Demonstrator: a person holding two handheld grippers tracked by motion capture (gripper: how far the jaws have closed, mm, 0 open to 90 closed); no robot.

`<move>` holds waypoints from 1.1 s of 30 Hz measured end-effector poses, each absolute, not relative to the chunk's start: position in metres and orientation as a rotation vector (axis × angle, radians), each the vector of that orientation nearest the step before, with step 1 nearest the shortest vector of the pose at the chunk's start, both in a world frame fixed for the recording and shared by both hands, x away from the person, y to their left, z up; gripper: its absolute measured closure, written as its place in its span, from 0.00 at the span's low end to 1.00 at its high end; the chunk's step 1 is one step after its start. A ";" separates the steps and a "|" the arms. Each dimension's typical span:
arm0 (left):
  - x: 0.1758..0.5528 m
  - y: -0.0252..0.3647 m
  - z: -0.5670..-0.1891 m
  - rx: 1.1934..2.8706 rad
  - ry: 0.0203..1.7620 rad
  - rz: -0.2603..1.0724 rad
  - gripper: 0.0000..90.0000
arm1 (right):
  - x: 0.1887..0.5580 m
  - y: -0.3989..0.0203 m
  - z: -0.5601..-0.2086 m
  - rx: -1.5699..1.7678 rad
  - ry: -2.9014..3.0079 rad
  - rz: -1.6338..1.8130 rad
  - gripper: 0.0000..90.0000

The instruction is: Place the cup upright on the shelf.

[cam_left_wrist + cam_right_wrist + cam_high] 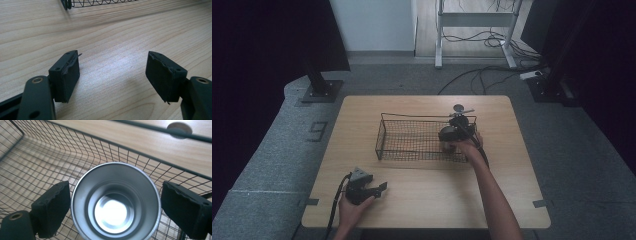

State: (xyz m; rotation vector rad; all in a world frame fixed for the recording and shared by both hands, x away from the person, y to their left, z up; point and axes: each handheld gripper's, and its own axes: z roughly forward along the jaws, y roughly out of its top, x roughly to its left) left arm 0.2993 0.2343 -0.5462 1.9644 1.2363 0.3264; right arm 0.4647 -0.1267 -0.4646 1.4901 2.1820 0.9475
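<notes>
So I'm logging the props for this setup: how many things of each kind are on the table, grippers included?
Wire basket: 1
Metal cup, standing in the basket: 1
Handheld grippers: 2, the left gripper and the right gripper
Total: 4

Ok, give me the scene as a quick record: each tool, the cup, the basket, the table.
left tool: open, low over bare table near the front edge, nothing between its jaws
right tool: open, jaws either side of the cup, left pad close to its rim, right pad apart
cup: metal, upright, empty, inside the basket at its right end
basket: black wire, mid-table, table showing through the mesh
table: light wood
round grey thing: on the table beyond the basket, cannot tell what
</notes>
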 end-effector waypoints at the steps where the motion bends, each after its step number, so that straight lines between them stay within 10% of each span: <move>1: 0.299 0.234 -0.546 1.965 1.236 0.327 0.30 | 0.463 -0.128 -0.463 1.491 2.170 0.970 0.11; 33: 0.299 0.233 -0.546 1.971 1.237 0.336 0.30 | 0.376 -0.176 -0.451 1.324 2.015 1.281 0.20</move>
